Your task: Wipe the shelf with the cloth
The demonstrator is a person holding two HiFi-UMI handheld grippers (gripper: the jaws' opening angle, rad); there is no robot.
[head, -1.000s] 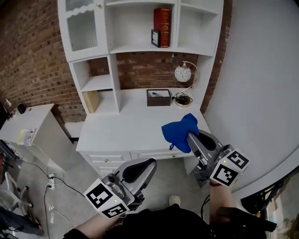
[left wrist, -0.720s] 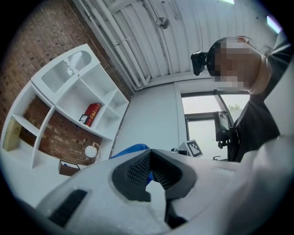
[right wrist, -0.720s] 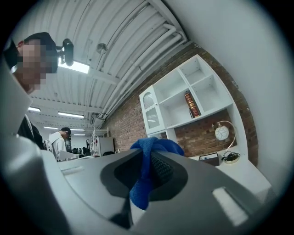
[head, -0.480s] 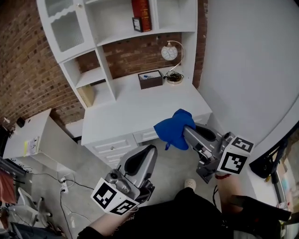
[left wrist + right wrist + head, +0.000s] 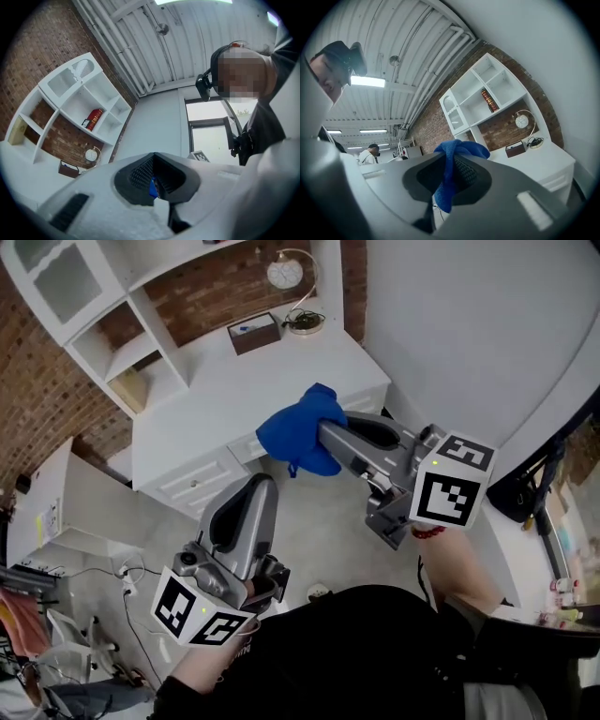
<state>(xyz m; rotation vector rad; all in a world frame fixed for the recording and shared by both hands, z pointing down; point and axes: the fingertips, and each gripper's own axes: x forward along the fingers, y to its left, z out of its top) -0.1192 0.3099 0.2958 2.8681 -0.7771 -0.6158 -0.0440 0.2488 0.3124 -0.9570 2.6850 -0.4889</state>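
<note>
A blue cloth [image 5: 298, 431] bunches out of my right gripper [image 5: 325, 433], which is shut on it in the air in front of the white desk [image 5: 216, 399]. In the right gripper view the cloth [image 5: 459, 148] hangs between the closed jaws of that gripper [image 5: 451, 174], with the white shelf unit [image 5: 480, 96] beyond. My left gripper [image 5: 262, 489] is lower and to the left, over the floor, shut with nothing held. The left gripper view points the left gripper [image 5: 154, 164] upward toward the shelf unit [image 5: 77, 101] and ceiling.
A brown box [image 5: 253, 332] and a round lamp [image 5: 282, 273] stand at the back of the desk. A red book [image 5: 489, 101] is on an upper shelf. A low white cabinet [image 5: 56, 512] is at the left. A person [image 5: 370, 153] stands far off.
The view has swung, so the desk now lies farther up and left. My right gripper with the cloth has risen and shifted left. The left gripper has tilted upward.
</note>
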